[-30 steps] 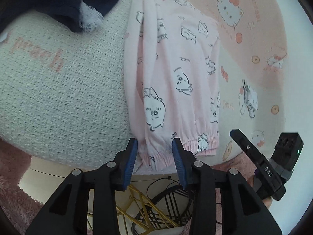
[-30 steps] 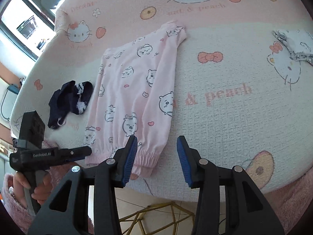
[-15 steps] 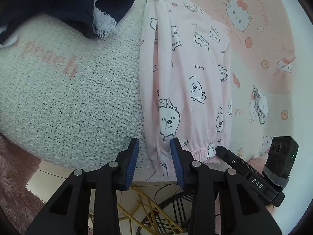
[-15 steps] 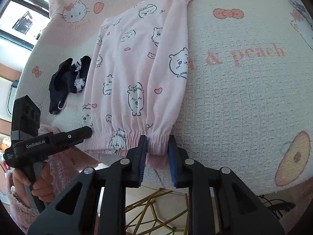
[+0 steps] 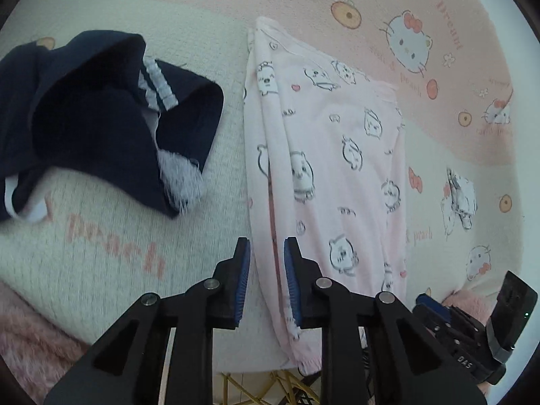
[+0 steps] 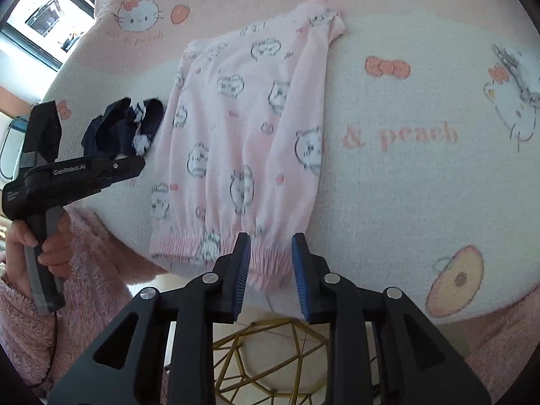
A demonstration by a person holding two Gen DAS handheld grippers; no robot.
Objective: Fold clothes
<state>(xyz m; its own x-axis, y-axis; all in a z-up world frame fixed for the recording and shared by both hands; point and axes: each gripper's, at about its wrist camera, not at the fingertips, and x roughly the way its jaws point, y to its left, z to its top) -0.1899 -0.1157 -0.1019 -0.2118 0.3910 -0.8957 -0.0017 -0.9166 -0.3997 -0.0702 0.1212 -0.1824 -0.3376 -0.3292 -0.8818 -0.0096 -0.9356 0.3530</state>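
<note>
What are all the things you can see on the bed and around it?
pink pyjama piece: one, pale pink with little animal faces, flat on the bed, elastic hem at the near edge
navy garment: one, dark blue with white stripes and fringe, crumpled, apart from the pyjama piece on the left claw's side
bedspread: one, white and pink with cat and peach prints, under both clothes
gold wire frame: one, gold, on the floor below the bed edge
left claw: one, black with blue pads, hem edge between them
right claw: one, black with blue pads, open around the hem
hand: one, fluffy pink sleeve, holding the left claw's handle
</note>
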